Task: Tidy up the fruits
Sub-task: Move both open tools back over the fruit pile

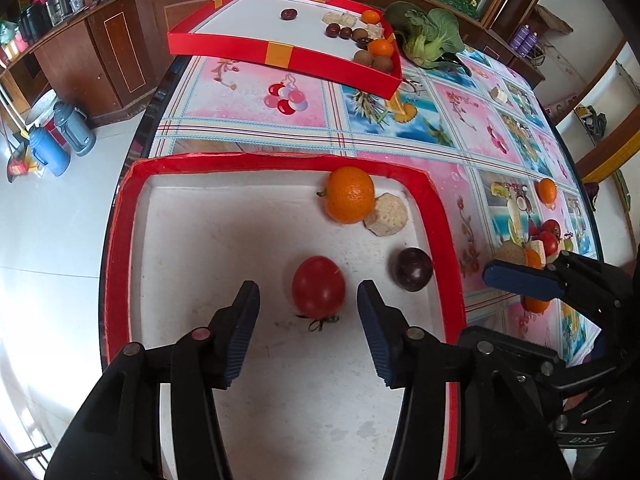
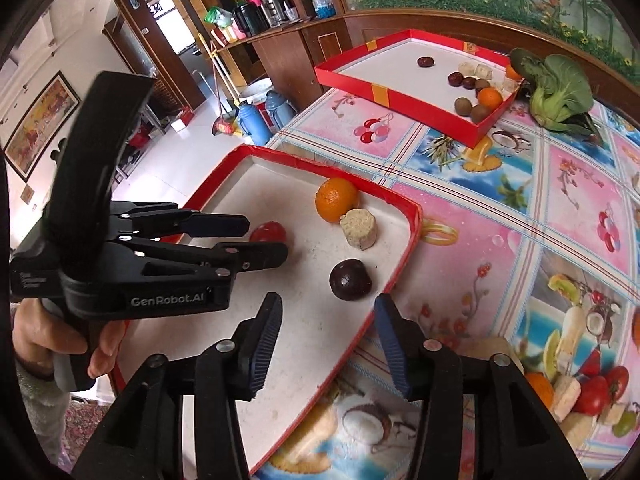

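While our left gripper [image 1: 308,300] hangs spread wide over the near tray [image 1: 128,216], the red tomato [image 1: 318,286] lies on the tray floor straight ahead between its tips, stem end toward us. Our right gripper [image 2: 328,336], also spread and holding nothing, sits over the tray's right edge, farther off, so we'd say the left is better placed.

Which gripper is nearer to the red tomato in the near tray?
Left. The left gripper is open with the red tomato between its fingers. The right gripper sits open farther off, over the tray's right edge near the dark plum.
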Demonstrator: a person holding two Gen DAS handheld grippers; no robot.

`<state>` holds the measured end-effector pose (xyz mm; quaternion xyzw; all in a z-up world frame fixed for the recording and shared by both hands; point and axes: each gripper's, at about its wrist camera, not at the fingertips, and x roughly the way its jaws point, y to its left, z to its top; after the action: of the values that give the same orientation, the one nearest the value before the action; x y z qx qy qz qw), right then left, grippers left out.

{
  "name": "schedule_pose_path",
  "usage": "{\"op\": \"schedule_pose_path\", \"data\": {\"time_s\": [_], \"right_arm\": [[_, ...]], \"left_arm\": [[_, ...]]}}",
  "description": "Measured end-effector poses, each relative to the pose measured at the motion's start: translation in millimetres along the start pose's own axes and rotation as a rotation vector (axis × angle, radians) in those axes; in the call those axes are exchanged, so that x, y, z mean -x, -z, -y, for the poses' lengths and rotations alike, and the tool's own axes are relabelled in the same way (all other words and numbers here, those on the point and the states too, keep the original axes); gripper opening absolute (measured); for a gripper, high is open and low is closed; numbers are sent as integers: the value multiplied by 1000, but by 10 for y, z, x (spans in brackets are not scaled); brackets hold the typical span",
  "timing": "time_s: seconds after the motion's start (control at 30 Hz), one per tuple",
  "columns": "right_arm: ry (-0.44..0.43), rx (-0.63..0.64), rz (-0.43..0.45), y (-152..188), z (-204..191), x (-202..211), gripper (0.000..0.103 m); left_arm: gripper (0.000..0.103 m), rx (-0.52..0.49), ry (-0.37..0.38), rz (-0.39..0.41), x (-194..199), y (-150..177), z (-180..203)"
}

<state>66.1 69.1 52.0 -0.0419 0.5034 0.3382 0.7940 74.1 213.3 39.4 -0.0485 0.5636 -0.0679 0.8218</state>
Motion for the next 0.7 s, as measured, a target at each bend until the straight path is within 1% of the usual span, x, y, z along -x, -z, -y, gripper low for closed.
{"op": "schedule_pose_path", "data": {"time_s": [0.03,0.07,0.1,0.17,0.3,0.43,0.5,0.7], "right_arm": [[-2,-6,-3,26,8,23,51],[1,-10,-8,61,17,44,51],[9,-10,-15,102,27,65,51],[38,-10,-25,199,66,126,51],[64,-42,-25,352,193,264,52],[101,-72,-14,515,351,434,57],[113,-94,-9,603,441,512,58],[149,-138,-17,787,687,638,58]], "left_arm": [[50,-1,-2,-2,9,11,21],[52,-1,-5,-4,22,25,42],[57,-2,-4,-4,40,44,64],[62,-3,-1,-2,85,90,106],[62,-18,0,3,183,176,224],[62,-30,17,14,258,244,356],[66,-42,29,13,261,274,438],[66,-92,35,3,262,331,698]]}}
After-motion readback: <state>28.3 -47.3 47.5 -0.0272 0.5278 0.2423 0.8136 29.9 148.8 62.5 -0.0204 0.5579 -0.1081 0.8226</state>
